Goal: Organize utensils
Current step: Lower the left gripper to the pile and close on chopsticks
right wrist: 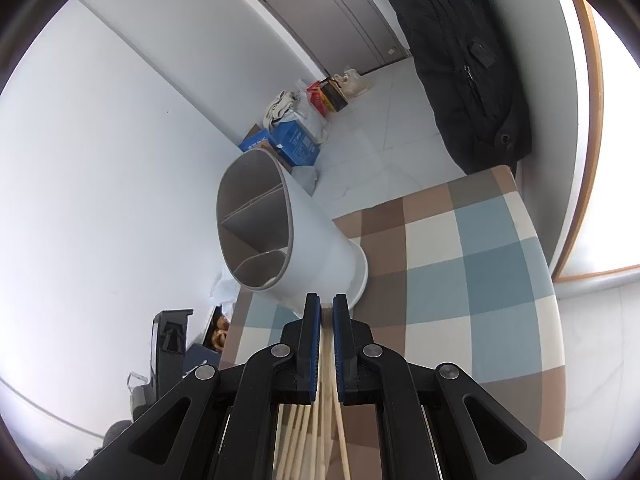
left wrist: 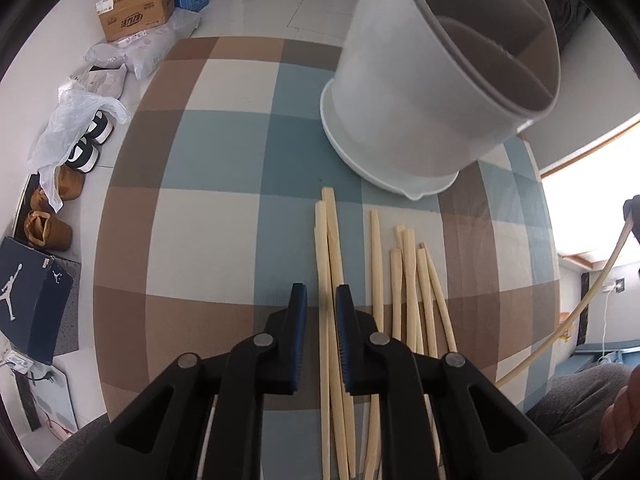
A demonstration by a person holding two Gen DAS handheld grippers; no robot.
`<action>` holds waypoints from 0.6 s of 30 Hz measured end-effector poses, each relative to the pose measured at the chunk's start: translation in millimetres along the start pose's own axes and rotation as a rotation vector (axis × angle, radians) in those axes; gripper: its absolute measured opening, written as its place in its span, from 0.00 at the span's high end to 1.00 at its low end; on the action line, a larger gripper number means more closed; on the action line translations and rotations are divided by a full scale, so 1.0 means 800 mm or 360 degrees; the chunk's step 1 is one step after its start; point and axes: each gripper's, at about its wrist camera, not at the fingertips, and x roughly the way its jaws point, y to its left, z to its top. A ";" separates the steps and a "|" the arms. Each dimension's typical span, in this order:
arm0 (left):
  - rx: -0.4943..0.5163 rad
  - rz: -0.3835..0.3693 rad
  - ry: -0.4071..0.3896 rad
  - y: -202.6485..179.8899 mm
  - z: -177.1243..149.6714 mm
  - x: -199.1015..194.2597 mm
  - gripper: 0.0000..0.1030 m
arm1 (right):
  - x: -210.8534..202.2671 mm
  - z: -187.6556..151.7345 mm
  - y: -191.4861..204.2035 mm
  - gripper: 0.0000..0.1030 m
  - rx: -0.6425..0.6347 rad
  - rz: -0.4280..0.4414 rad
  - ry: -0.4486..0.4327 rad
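My left gripper points steeply down over the checked tablecloth, its blue pads shut on a pair of pale wooden chopsticks whose far ends point toward the holder. Several more chopsticks lie loose just to the right. The white utensil holder with a grey rim and inner dividers stands on a white saucer beyond them; its visible compartments look empty. My right gripper is shut on a single chopstick, with the holder just ahead. In the left wrist view that gripper shows at the right edge, its chopstick slanting down.
The table's left edge drops to a tiled floor with cardboard boxes, plastic bags, shoes and a dark shoebox. A black jacket hangs beyond the table's far corner. A person's hand shows at the lower right.
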 end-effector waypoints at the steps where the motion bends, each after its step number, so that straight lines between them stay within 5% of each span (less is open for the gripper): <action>1: -0.0025 -0.0028 -0.0010 0.002 0.002 -0.003 0.90 | 0.000 0.000 0.000 0.95 0.0000 0.0002 0.0000; 6: -0.0025 -0.0053 -0.0090 -0.010 0.021 -0.006 0.90 | -0.002 0.000 -0.001 0.95 0.0011 0.0011 -0.0007; 13: 0.0009 0.0023 0.0010 -0.012 0.036 0.031 0.90 | -0.006 0.001 -0.003 0.95 0.0018 0.0014 -0.0021; 18: -0.0010 -0.0004 -0.0053 -0.010 0.041 0.031 0.90 | -0.005 0.001 -0.004 0.95 0.0024 0.0018 -0.0014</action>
